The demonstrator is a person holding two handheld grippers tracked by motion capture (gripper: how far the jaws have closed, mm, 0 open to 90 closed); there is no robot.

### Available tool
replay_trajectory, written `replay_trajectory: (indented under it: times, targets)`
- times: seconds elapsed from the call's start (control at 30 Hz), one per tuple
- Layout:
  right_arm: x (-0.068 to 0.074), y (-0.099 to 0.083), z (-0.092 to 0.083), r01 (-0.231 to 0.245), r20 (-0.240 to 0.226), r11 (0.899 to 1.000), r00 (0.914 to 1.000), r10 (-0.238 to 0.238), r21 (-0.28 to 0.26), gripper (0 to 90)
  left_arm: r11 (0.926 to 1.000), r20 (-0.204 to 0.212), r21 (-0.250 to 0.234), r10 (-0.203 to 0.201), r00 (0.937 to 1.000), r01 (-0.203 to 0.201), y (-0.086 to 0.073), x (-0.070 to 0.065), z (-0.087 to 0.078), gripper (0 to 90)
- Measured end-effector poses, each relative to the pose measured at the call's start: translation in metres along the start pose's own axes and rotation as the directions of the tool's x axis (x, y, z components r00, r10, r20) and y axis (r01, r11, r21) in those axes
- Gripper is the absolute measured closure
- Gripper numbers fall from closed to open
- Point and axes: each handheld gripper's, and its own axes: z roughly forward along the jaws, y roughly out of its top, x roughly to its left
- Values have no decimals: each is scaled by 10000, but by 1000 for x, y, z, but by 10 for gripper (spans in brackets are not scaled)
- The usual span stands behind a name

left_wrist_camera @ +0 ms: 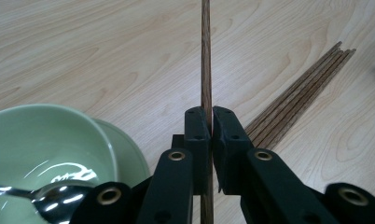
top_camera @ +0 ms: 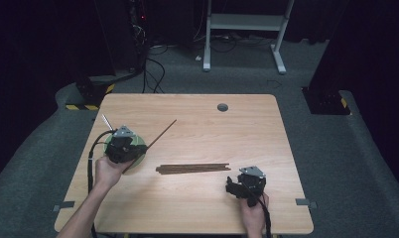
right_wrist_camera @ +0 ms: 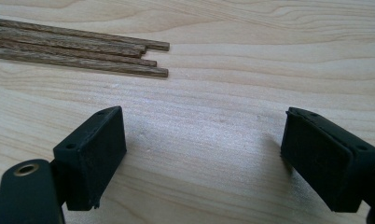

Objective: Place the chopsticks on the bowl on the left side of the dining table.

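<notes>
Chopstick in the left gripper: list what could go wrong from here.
1. The chopstick is pinched between the left gripper pads and might pivot or slip.
2. Its low end passes close to the green bowl and spoon; it could knock them.

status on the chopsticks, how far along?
Early. Done: one chopstick lifted out of the pile, clamped in the left claw beside the green bowl. In hand: carrying it. Left: the remaining chopsticks on the table; right claw open, empty.
</notes>
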Motion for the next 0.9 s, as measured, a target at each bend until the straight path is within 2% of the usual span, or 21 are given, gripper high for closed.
replay_trajectory:
  times: [0.23,0.3,0.4,0.9]
  targets:
    - [0,0,0,24,-26,10000,10000,-24,0,134,9997,-259,-228,-88,9996,82,-7,8,-14,847]
    - [0,0,0,25,-30,10000,10000,-25,2,134,9994,-322,-255,-246,9992,237,-10,12,-16,847]
    - [0,0,0,28,-32,10000,10000,-28,-1,134,9996,-564,-75,-273,9980,269,-13,18,-17,847]
    - [0,0,0,69,-75,10000,9999,-69,3,134,9986,-1225,67,-504,9912,516,-19,33,-24,847]
